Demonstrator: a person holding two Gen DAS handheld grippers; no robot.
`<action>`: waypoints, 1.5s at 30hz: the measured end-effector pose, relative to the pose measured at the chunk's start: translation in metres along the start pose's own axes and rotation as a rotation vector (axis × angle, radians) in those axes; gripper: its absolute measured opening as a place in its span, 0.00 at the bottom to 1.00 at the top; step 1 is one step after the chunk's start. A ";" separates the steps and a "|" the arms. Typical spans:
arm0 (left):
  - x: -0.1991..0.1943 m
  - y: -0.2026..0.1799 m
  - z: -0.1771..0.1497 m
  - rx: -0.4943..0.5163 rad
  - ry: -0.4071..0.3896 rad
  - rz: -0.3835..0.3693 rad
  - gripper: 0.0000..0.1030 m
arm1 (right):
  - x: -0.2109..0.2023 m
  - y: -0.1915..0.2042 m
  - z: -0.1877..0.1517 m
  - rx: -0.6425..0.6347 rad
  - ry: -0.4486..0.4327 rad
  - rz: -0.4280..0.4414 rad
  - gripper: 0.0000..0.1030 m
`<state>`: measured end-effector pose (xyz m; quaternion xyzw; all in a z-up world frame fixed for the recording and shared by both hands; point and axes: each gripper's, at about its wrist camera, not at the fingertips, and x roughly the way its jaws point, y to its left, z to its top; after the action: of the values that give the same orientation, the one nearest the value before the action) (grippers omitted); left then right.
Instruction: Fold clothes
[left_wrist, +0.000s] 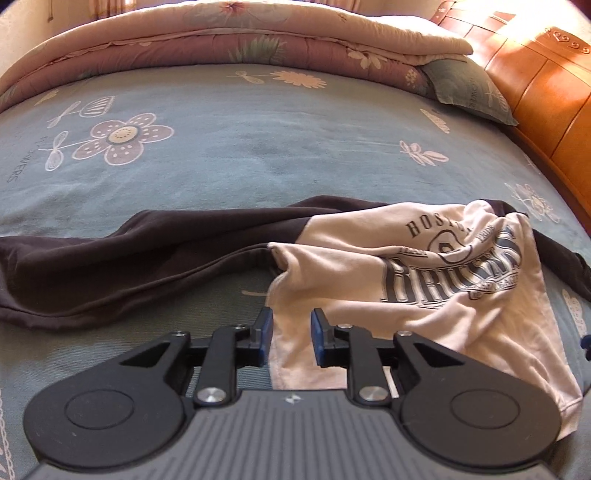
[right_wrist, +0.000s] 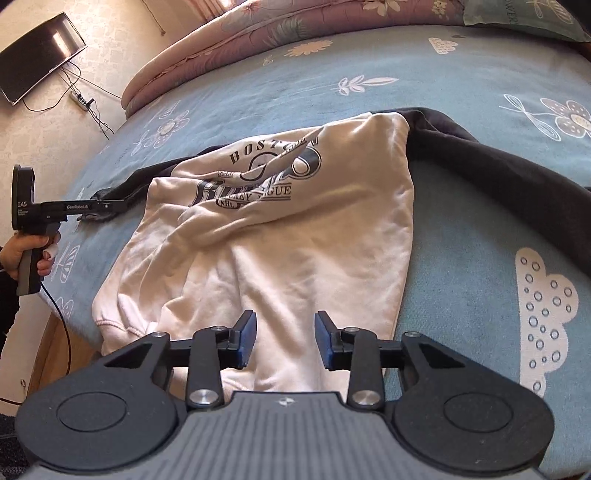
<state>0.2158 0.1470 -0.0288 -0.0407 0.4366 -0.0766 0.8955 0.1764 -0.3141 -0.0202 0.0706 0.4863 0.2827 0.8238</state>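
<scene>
A white-and-black sweatshirt (right_wrist: 280, 229) lies rumpled near the front edge of a blue flowered bed (right_wrist: 461, 110). At far left, a hand (right_wrist: 26, 254) steers the left gripper (left_wrist: 291, 338), jaws apart over the white hem, gripping nothing. The right gripper (right_wrist: 284, 339) hovers likewise parted over the hem. Closing on a single layer could likely drag the bunched cloth off the bed's edge.

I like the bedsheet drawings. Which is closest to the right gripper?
The white cloud with little circles, beside the right gripper; the flower drawings lie farther away.
</scene>
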 end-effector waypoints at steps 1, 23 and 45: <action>0.001 -0.005 0.002 0.014 0.000 -0.017 0.27 | 0.003 0.000 0.007 -0.006 -0.003 0.003 0.38; -0.036 -0.087 -0.060 0.298 0.147 -0.180 0.39 | 0.035 0.088 -0.029 -0.476 0.085 0.148 0.43; -0.087 -0.020 -0.123 0.115 0.187 -0.156 0.49 | 0.140 0.272 -0.100 -1.247 0.106 0.155 0.41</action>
<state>0.0641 0.1419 -0.0337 -0.0158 0.5085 -0.1743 0.8431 0.0356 -0.0297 -0.0727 -0.4018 0.2639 0.5752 0.6619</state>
